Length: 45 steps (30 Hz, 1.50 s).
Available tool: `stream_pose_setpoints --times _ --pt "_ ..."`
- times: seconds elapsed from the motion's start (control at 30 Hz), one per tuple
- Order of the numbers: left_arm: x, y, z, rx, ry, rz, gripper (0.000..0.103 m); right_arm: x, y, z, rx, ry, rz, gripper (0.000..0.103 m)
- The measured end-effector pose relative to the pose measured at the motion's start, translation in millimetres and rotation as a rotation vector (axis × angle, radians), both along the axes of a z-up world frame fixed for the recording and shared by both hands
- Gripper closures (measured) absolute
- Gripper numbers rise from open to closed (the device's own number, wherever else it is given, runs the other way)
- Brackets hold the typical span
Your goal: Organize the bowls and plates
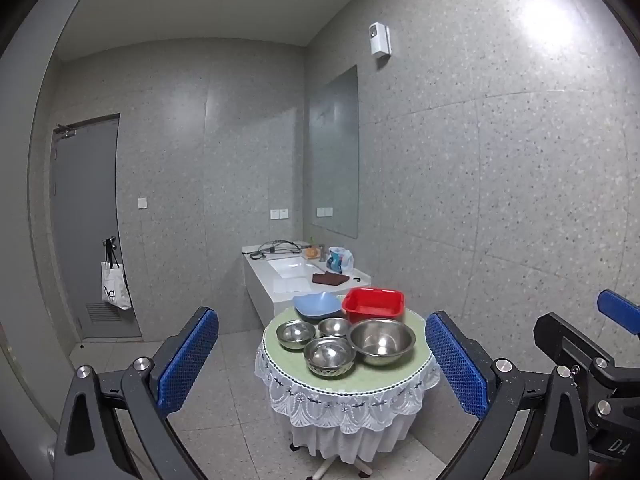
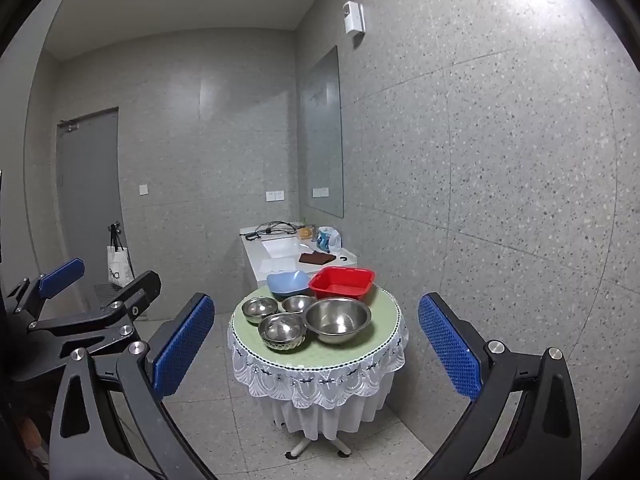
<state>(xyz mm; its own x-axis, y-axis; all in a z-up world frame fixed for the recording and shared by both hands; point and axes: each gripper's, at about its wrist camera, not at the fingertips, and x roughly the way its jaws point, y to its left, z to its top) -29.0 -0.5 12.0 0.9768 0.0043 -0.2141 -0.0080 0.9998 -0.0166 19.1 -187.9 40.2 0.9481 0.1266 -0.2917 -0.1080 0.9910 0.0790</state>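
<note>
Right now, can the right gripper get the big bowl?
Probably yes, after moving closer. The right gripper is open and empty, well short of the table. The big bowl sits at the front right, nothing stacked in it, with open floor between.

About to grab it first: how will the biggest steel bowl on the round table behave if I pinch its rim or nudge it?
The large shiny stainless-steel bowl is probably rigid and light, being thin-walled and empty. Its polished rim could slip between pads. Its rounded base may rock, or slide on the green tablecloth.
</note>
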Motion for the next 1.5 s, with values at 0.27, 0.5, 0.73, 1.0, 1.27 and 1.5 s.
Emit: stream_pose_setpoints --times 0.27,0.5,0.73,1.0,1.27,1.5 --pt "-1.6 -4.2 4.2 0.007 0.004 0.002 0.001 -3.6 -2.3 1.3 0.001 -0.004 -0.003 0.000" --pt "-0.8 -7.1 4.1 0.008 0.004 0.001 0.001 -4.9 -4.2 0.4 0.008 -0.004 -0.006 0.000" --pt "1.9 -10.2 -0.1 0.009 0.006 0.002 0.001 -4.7 -8.4 -0.5 0.008 -0.003 -0.007 0.000" --pt "7.9 -14.1 -2.4 0.012 0.014 0.001 0.001 -1.2 -11.6 -3.4 0.016 0.008 -0.008 0.000" --pt "12.0 -16.7 -6.8 0.017 0.017 0.002 0.001 3.4 -15.3 -4.6 0.019 0.013 -0.008 0.000" --pt "18.8 -21.2 -8.9 0.019 0.024 0.006 0.001 9.4 -19.3 -7.3 0.022 0.019 -0.006 0.000"
